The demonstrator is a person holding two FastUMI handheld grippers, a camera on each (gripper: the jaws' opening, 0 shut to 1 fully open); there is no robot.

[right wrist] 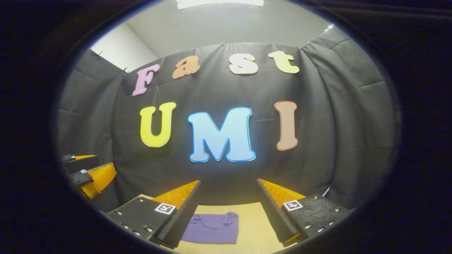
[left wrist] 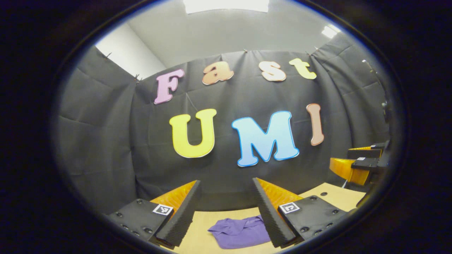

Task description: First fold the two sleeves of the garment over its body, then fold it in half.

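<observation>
A purple garment [left wrist: 239, 232] lies in a compact folded bundle on the light wooden table [left wrist: 328, 195], low in the left gripper view. My left gripper [left wrist: 226, 190] hovers above and short of it, open, nothing between its fingers. In the right gripper view the same purple garment [right wrist: 212, 228] shows as a neat rectangle on the table [right wrist: 252, 218], between and below my right gripper [right wrist: 227, 190], which is open and holds nothing. The other gripper [left wrist: 360, 162] shows at the right edge of the left gripper view, and the other gripper [right wrist: 88, 173] at the left edge of the right gripper view.
The black cloth wall [left wrist: 106, 141] closes off the far side of the table and wraps round both sides. A pale ceiling with a bright light panel [left wrist: 226, 5] is overhead. Bare tabletop lies around the garment.
</observation>
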